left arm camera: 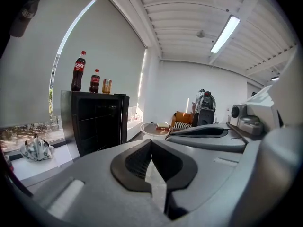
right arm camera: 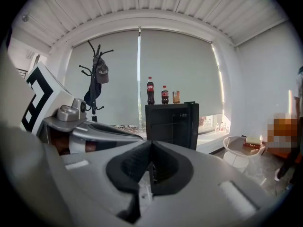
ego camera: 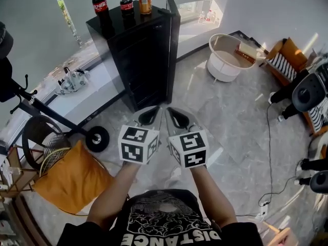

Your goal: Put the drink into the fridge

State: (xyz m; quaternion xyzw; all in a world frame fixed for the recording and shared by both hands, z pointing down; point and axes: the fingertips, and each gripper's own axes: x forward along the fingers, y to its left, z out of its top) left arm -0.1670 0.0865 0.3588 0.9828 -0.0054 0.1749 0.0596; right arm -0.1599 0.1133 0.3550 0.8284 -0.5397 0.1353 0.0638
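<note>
1. Left gripper and right gripper: we hold them side by side above the floor. Each is clenched, its jaws pressed together with nothing between them, as both gripper views confirm.
2. Fridge: a black cabinet standing ahead of us, well apart from both grippers. Its door is swung open. Dark shelves show inside, and we cannot make out any contents.
3. Drinks: three stand in a row on the fridge's top. They are a tall cola bottle, a shorter cola bottle and an amber can. All are upright and close together, and neither gripper touches them.
4. White tub: a round, open container on the floor to the right of the fridge. We see a flat, pale box lying at its far rim.
</note>
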